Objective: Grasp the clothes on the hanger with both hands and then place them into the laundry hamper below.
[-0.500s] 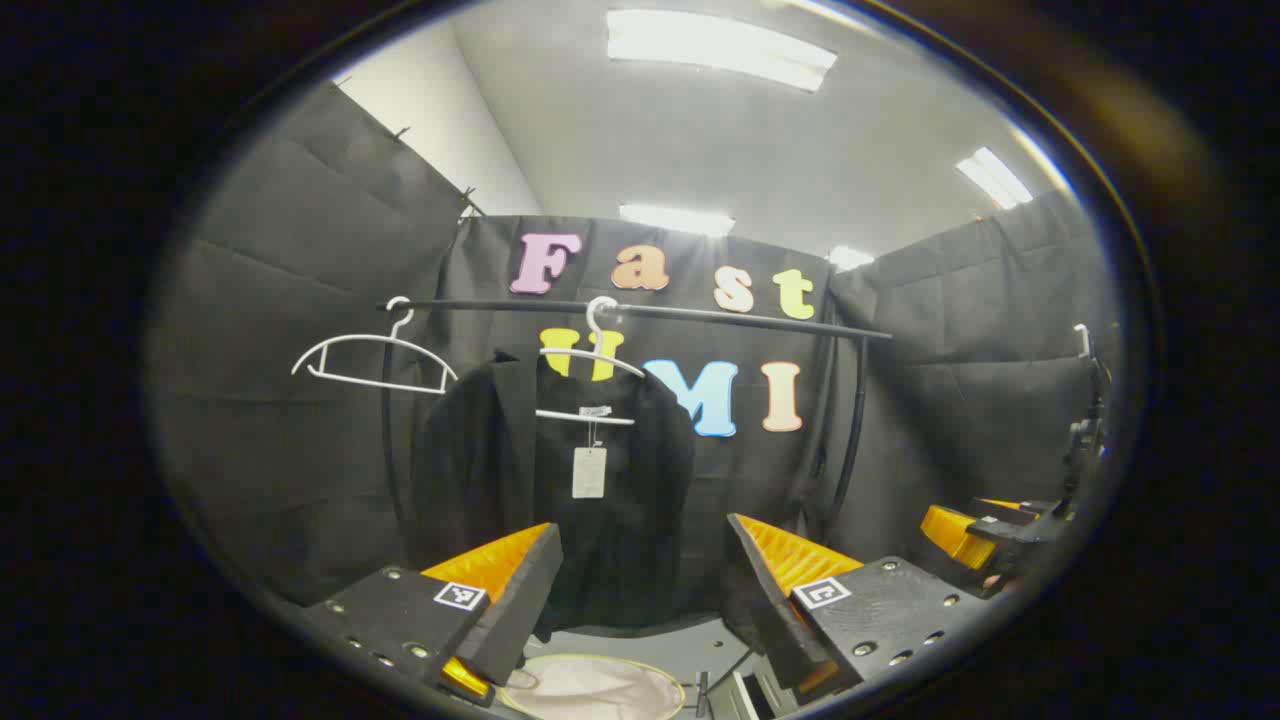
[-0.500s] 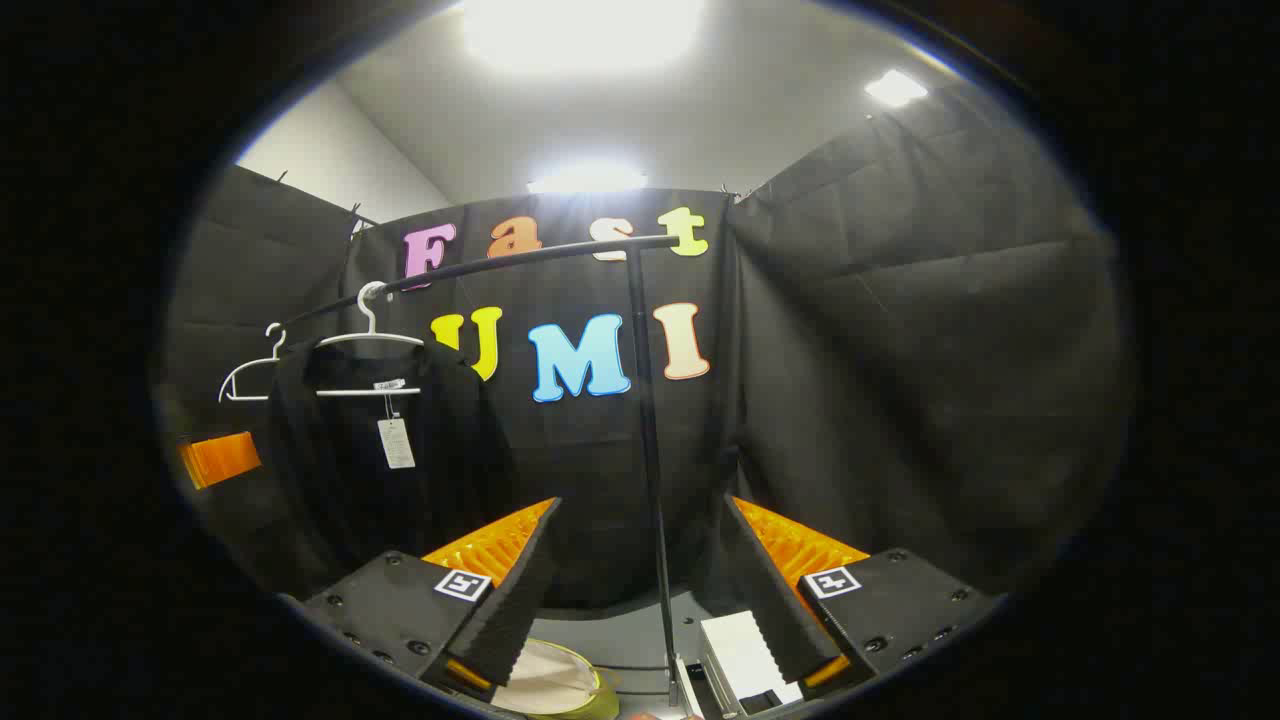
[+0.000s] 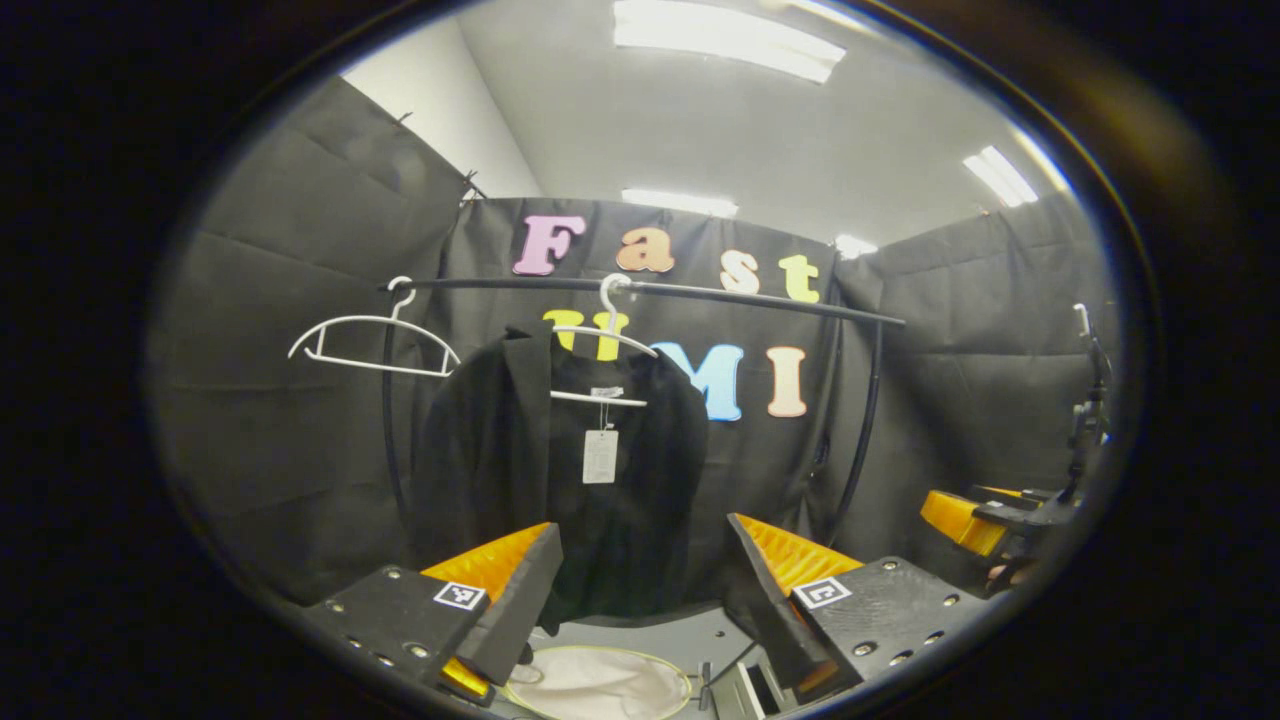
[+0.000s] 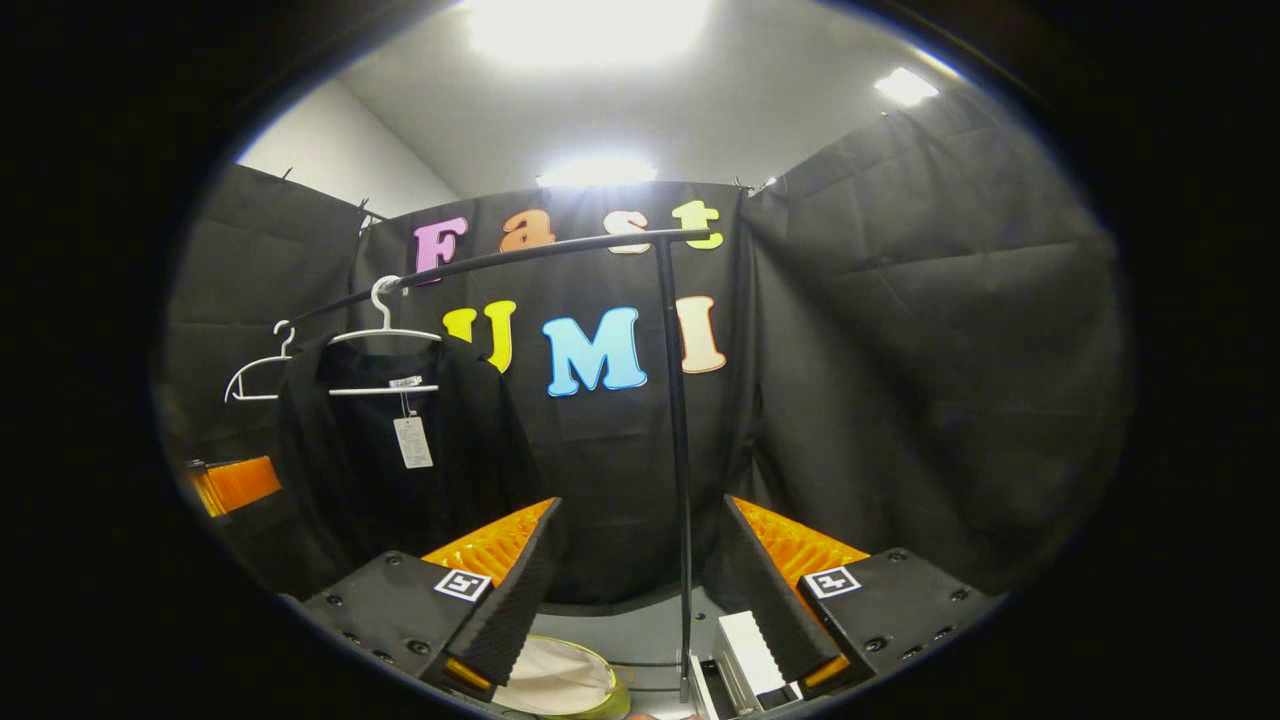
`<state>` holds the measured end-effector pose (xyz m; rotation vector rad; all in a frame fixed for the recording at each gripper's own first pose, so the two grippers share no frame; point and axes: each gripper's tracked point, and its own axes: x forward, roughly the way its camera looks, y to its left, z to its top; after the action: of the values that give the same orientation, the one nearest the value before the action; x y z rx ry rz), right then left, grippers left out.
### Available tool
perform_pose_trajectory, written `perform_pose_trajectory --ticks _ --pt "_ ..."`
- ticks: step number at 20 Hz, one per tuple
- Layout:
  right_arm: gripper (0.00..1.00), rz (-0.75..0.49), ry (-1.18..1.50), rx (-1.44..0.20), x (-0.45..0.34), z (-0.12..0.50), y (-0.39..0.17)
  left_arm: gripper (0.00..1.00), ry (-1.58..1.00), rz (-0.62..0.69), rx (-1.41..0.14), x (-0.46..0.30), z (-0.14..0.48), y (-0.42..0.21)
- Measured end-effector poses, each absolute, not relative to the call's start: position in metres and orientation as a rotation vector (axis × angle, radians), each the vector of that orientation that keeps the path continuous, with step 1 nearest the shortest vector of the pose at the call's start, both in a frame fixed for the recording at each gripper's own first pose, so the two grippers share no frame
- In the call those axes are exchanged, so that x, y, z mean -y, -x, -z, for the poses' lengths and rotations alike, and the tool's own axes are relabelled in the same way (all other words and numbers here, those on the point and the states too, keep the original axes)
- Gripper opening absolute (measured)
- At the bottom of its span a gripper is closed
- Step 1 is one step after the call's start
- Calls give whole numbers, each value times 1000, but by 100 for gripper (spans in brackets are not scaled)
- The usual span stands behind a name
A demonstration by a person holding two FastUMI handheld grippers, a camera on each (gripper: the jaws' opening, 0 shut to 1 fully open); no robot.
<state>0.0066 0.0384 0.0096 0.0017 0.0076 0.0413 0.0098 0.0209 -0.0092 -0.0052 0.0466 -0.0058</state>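
Both claws, left claw (image 3: 640,590) and right claw (image 4: 635,585), are spread wide with nothing in them. Black jacket (image 3: 560,480) hangs on its white hanger (image 3: 605,345) on the rail (image 3: 700,292), hamper (image 3: 600,685) right below.

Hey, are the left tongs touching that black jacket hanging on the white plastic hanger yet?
Apart. In the left gripper view the left tongs stand open and empty, with the black jacket hanging farther off behind the gap between them.
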Motion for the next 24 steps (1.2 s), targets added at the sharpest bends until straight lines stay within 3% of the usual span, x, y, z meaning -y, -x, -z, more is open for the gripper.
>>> perform_pose_trajectory --ticks 13,24 --pt "98 -197 14 -32 -88 -7 -11 95 91 -112 -61 -59 20 -8" --pt "98 -397 23 -88 -170 2 -115 95 36 -300 -64 -108 -5 -53"
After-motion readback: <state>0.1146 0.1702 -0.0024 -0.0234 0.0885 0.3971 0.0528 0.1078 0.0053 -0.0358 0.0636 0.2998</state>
